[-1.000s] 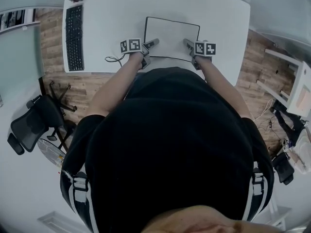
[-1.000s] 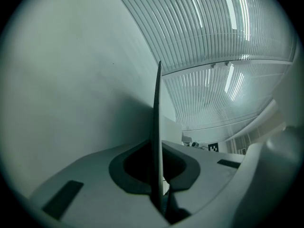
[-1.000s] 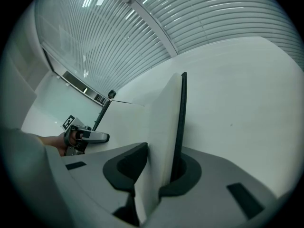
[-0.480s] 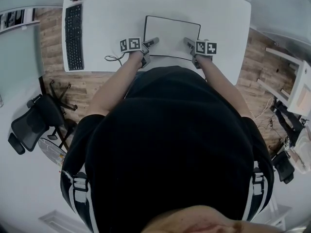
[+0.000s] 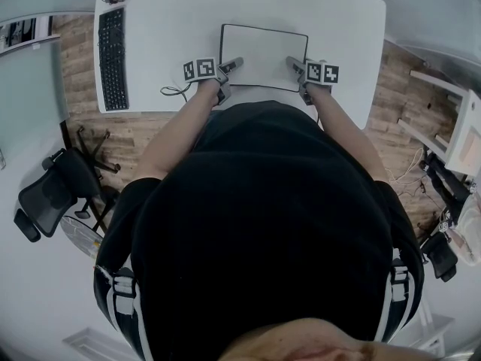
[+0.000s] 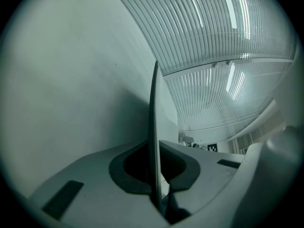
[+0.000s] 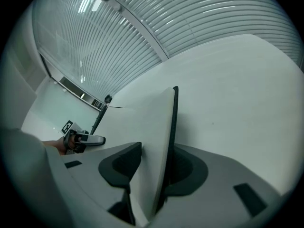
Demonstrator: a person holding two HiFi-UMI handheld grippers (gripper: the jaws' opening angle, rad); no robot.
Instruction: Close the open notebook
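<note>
Print we saw: black-and-white square patterns on both grippers' cubes. Notebook (image 5: 263, 55) lay flat on white desk (image 5: 180, 21), toward near edge, right of black keyboard (image 5: 113, 59). Left gripper (image 5: 234, 64) pinched notebook's left edge, jaws narrow on thin cover. Right gripper (image 5: 294, 63) had just been opening its jaws. They stood wide, with notebook's right edge between them, unclamped. Against a second earlier, notebook lay flat in same spot.

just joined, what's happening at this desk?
A person works a gripper in each hand on the notebook, which lies flat, white pages up, on the desk. The left gripper has its jaws shut on the near left corner. The right gripper has just been opening its jaws, with the near right corner between them.
</note>
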